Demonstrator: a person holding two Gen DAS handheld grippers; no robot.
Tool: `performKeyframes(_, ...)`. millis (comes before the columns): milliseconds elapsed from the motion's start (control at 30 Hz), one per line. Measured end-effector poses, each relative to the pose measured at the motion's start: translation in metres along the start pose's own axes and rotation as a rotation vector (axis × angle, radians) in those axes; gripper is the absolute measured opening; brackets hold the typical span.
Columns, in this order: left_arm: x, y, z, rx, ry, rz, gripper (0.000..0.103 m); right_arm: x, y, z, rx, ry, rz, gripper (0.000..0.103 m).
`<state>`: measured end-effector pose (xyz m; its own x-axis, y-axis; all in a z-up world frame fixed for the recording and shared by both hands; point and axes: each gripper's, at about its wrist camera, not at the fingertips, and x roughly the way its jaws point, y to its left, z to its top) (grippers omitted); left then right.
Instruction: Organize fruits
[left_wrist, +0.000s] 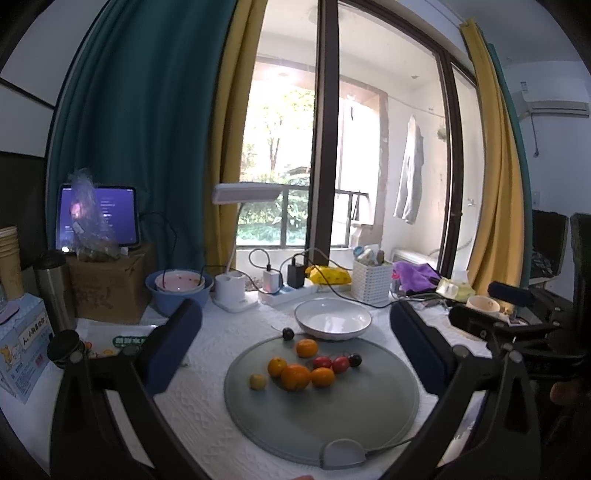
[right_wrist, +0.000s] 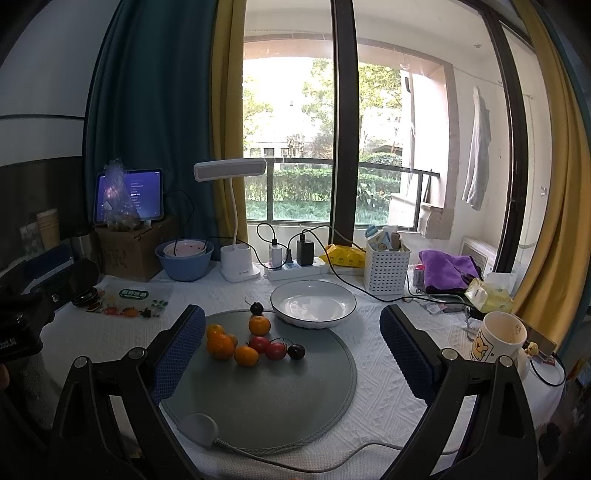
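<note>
Round fruits (left_wrist: 295, 376) on the smooth mat (left_wrist: 321, 424) could be knocked rolling if nudged by either gripper (left_wrist: 295, 347) (right_wrist: 291, 350), both spread empty.

Left tongs (left_wrist: 295, 341) spread wide, right tongs (right_wrist: 293, 345) spread wide, both empty

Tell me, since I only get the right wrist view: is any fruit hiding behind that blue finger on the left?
Observer: Yes. A small pale yellow fruit lies on the mat, just left of the oranges.
Operator: What stands left of the cardboard box? It is dark there for me.
Observer: A steel flask, upright beside the box.
Operator: Is the other gripper holding anything?
Observer: No. The left gripper is open, with nothing between its fingers.
</note>
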<state>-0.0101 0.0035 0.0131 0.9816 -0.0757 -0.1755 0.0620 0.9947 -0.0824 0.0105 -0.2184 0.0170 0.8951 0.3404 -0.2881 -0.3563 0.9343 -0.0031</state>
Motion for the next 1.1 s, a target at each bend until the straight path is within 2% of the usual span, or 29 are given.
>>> performKeyframes(867, -0.004, 0.002, 0.001, 0.008, -0.021, -0.002, 0.103, -0.002, 0.001, 0.003, 0.001, -0.001, 0.003, 0.097)
performKeyframes(1100, 0.014, 0.005, -0.005, 0.034, 0.008, 0.019, 0.103, 0.007, -0.002, 0.003, -0.002, 0.017, 0.001, 0.097)
